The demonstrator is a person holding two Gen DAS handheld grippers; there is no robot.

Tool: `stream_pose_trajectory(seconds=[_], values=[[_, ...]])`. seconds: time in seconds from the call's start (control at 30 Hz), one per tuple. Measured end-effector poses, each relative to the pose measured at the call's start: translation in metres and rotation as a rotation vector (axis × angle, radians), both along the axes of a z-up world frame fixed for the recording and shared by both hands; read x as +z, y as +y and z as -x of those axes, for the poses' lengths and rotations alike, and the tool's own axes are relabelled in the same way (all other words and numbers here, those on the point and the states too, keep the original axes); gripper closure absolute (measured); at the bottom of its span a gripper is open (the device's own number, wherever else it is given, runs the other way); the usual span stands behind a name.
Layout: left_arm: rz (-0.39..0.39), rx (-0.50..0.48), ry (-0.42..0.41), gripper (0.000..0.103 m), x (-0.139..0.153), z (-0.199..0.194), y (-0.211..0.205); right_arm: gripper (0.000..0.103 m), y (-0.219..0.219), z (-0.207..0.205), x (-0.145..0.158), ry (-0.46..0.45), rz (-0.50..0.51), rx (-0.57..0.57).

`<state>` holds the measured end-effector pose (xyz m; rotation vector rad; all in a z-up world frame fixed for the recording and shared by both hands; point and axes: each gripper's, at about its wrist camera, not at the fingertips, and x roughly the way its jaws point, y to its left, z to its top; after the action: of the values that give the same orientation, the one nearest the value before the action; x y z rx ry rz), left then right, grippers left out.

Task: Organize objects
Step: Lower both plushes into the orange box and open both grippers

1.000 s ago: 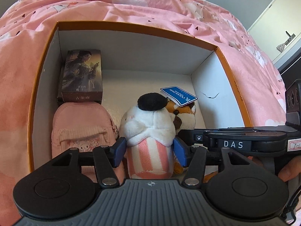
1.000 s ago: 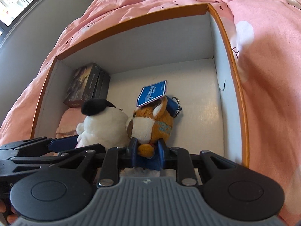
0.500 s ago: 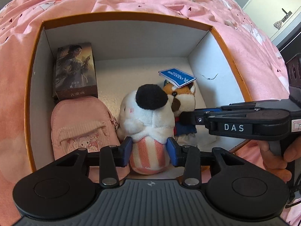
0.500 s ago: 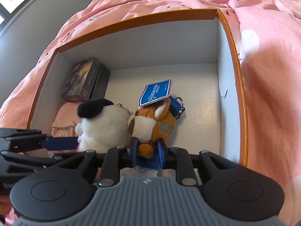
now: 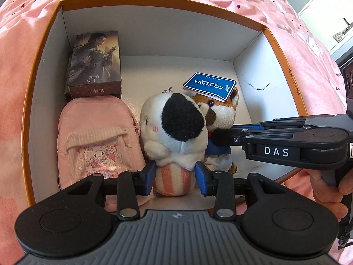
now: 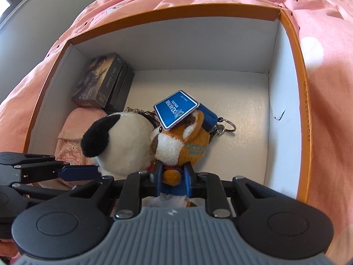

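Observation:
My left gripper (image 5: 175, 177) is shut on the striped base of a white plush toy with a black ear (image 5: 174, 132), inside an orange-rimmed white box (image 5: 154, 2). My right gripper (image 6: 171, 177) is shut on a brown fox plush (image 6: 183, 145) with a blue "Ocean Park" tag (image 6: 175, 112) and a key ring. The two plush toys touch side by side near the box's front wall. The right gripper also shows in the left wrist view (image 5: 225, 131), and the left one in the right wrist view (image 6: 97, 173).
A pink mini backpack (image 5: 97, 141) lies at the box's front left. Illustrated card boxes (image 5: 94, 64) are stacked behind it in the back left corner. The box's right half (image 6: 242, 114) is bare floor. A pink duvet (image 6: 326, 77) surrounds the box.
Both grippers have tilted to look more steeply down into the box, with the two plush toys still held. The toys sit lower, near the box floor.

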<state>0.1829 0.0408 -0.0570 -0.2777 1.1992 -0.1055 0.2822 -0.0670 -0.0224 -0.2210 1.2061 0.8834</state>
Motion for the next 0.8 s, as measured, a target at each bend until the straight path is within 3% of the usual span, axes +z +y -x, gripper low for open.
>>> stream_pose_trajectory(seconds=[0.1,0.37,0.5,0.67,0.8], values=[[0.008,0.010,-0.023,0.056,0.005,0.003,0.001,0.081,-0.001,0.004,0.003,-0.027,-0.005,0.008],[0.027,0.029,-0.143,0.053,0.031,0.018,0.005,0.065,-0.004,0.017,0.014,-0.117,-0.007,0.009],[0.028,0.025,-0.205,0.052,0.049,0.030,0.002,0.063,-0.008,0.023,0.027,-0.189,-0.002,-0.006],[0.034,-0.001,-0.243,0.053,0.064,0.048,-0.007,0.060,-0.037,0.042,0.058,-0.278,-0.066,-0.053],[0.015,-0.049,-0.253,0.053,0.067,0.067,-0.014,0.060,-0.063,0.065,0.076,-0.296,-0.134,-0.075]])
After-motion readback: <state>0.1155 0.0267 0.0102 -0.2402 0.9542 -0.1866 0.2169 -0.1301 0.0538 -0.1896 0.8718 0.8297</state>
